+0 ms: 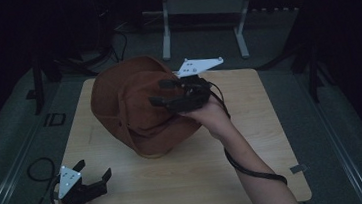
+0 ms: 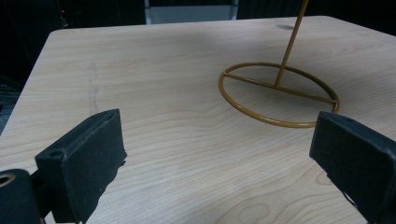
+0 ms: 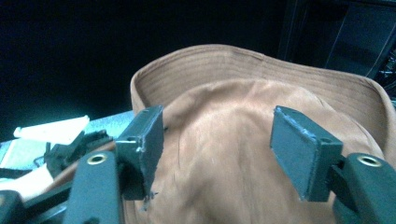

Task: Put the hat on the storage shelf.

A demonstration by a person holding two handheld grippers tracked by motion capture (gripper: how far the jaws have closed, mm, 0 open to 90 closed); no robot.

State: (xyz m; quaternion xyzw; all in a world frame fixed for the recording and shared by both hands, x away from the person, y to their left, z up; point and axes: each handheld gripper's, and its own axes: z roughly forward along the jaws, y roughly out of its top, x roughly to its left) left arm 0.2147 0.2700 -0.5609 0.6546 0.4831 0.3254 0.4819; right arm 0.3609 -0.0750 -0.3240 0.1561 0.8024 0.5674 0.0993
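Observation:
A brown brimmed hat (image 1: pixel 136 106) stands raised above the middle of the light wooden table (image 1: pixel 191 181). My right gripper (image 1: pixel 157 93) hovers at the hat's right side, jaws spread apart. In the right gripper view the right gripper (image 3: pixel 217 149) stands open, and the hat's crown (image 3: pixel 219 116) shows beyond the gap with neither pad pressing on it. My left gripper (image 1: pixel 93 170) rests open at the table's front left corner. The left gripper (image 2: pixel 217 154) holds nothing and faces a gold wire stand, with its ring base (image 2: pixel 280 123) on the table and its thin pole (image 2: pixel 290 46) rising out of frame.
Beyond the table's far edge stands a pale metal frame on two legs (image 1: pixel 165 38). A black cable (image 1: pixel 37 168) loops on the grey floor at the left. The room around the table is dark.

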